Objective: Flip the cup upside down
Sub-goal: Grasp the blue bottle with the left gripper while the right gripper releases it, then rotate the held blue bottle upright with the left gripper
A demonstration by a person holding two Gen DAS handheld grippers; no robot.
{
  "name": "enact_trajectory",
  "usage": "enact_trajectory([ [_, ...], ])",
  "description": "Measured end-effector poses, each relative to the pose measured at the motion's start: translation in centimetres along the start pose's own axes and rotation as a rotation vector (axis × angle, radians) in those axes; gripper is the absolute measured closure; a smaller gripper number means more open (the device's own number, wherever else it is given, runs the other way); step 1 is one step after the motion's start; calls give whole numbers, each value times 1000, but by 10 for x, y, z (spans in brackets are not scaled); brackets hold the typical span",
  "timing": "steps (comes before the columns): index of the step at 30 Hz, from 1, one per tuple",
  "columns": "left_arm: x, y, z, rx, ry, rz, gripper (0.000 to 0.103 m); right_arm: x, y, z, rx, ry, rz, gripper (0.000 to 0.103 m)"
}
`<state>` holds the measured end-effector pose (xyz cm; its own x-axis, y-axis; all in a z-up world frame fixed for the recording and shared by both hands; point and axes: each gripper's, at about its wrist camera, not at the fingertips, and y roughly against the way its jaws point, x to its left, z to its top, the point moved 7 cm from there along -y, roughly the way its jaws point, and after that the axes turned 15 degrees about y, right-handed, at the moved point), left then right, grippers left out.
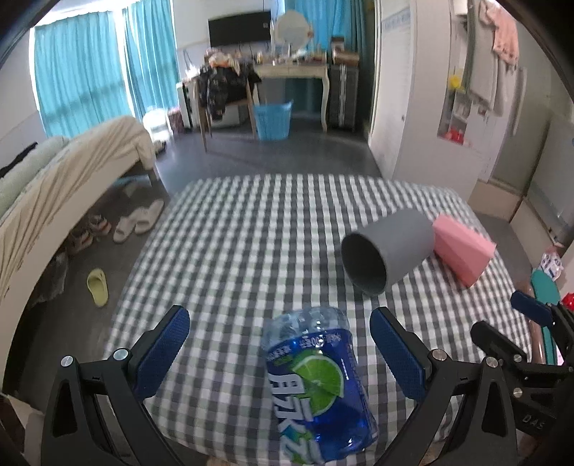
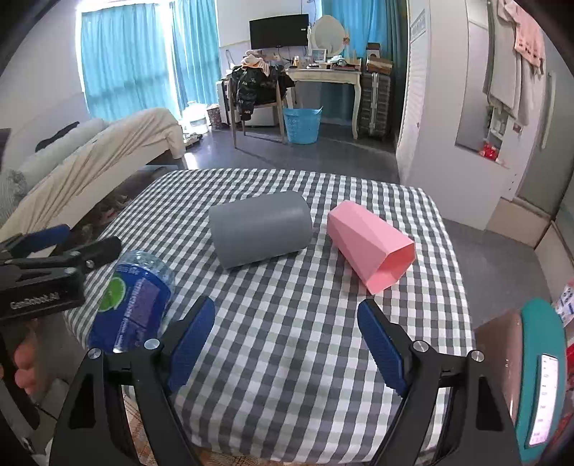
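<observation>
A smooth grey cylindrical cup and a faceted pink plastic cup are lying sideways mid-surface, awaiting flipping. Both the left gripper and the right gripper are hovering near the front edge, jaws released and grasping nothing.

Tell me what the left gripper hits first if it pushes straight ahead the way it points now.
Most likely the plastic bottle, lying on the checked tablecloth between the open fingers of the left gripper. The grey cup lies farther off, right of that line.

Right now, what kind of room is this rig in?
Most likely a lived-in bedroom or studio flat: a bed with slippers beside it, a dressing table with round mirror, and a checked-cloth table.
</observation>
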<state>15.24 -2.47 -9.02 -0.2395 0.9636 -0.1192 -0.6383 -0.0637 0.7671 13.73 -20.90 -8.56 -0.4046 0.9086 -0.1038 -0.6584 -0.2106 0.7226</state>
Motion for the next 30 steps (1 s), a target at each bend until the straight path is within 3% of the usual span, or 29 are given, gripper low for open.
enact_trajectory([
  [6,-5,-32,-12,127,32,0,1,-7,-25,-9,37,-20,44,21],
  [14,-16,-51,-24,207,-6,10,3,-11,-35,-13,31,-25,63,21],
  [17,-16,-58,-31,263,2,5,24,-12,-38,-14,41,-33,65,21],
  [18,-15,-61,-34,286,15,-2,26,-11,-39,-14,45,-32,66,21],
  [24,-15,-51,-25,257,26,-43,26,-5,-39,-10,42,-21,70,21],
  [30,-24,-24,3,129,-11,-82,26,-4,-38,-10,46,-27,55,21],
])
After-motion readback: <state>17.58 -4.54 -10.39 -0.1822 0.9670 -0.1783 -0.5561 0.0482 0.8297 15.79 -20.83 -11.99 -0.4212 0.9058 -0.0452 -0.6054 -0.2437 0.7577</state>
